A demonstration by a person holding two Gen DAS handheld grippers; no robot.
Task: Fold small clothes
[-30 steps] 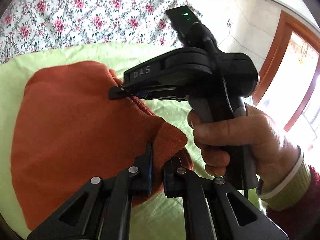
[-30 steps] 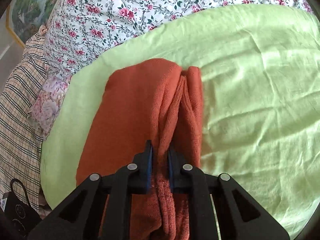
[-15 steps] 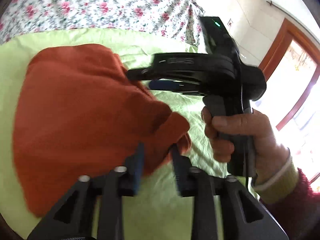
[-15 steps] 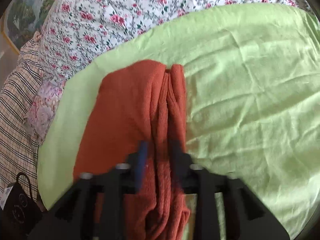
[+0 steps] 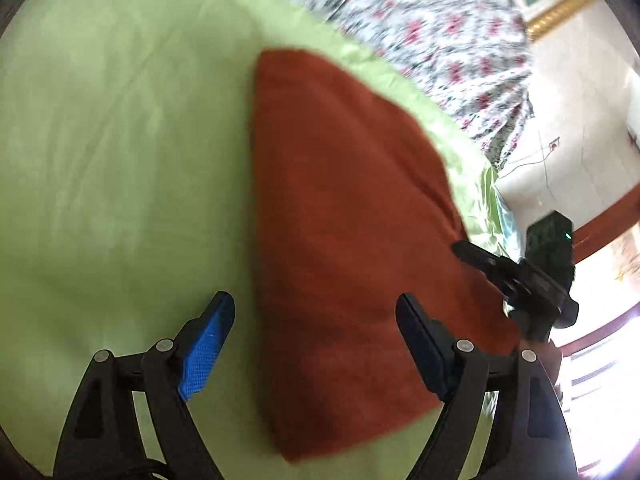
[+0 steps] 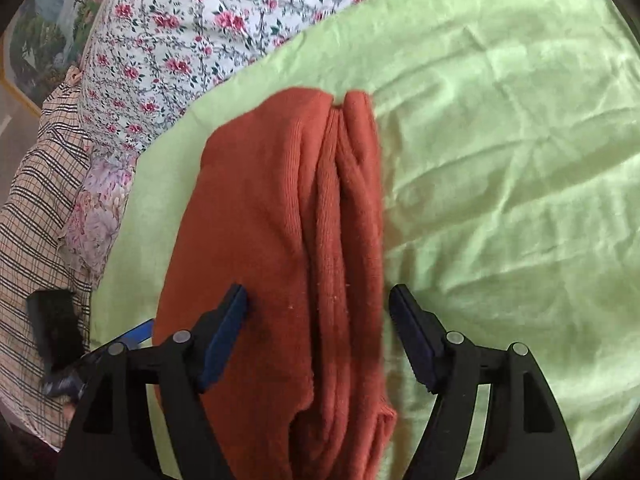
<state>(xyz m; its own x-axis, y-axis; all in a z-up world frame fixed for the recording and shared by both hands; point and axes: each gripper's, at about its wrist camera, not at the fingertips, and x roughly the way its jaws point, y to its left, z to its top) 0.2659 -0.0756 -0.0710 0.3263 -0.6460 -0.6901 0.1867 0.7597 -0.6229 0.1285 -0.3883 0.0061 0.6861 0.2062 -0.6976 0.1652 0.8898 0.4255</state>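
- Sweater (image 6: pixel 272 248), rust-orange knit, lies folded on the green sheet (image 6: pixel 500 168) of the bed, directly under both pairs of tongs.
- Right tongs (image 6: pixel 316 336) are spread wide with nothing between them; one finger hangs above the sweater's broad panel, the other just beside its long rolled edge.
- Left tongs (image 5: pixel 312 340) are likewise spread and empty, straddling the sweater's near end, one blue pad (image 5: pixel 206 344) over bare sheet.
- Judgement: a fold looks just laid down and let go; the step in hand seems to be the release between folds.
- Next move likely calls for taking hold of one short end with both tongs and carrying it over onto the other end, keeping the bunched ridges along the sweater's long edge from spilling open.
- Beyond the sweater, a flowered quilt (image 6: pixel 180 40) borders the sheet.
- Hard to tell: the left view is motion-blurred, so the sweater's layers there are unreadable; its near end is cut off below the right tongs; whether the sleeves are tucked inside cannot be seen.
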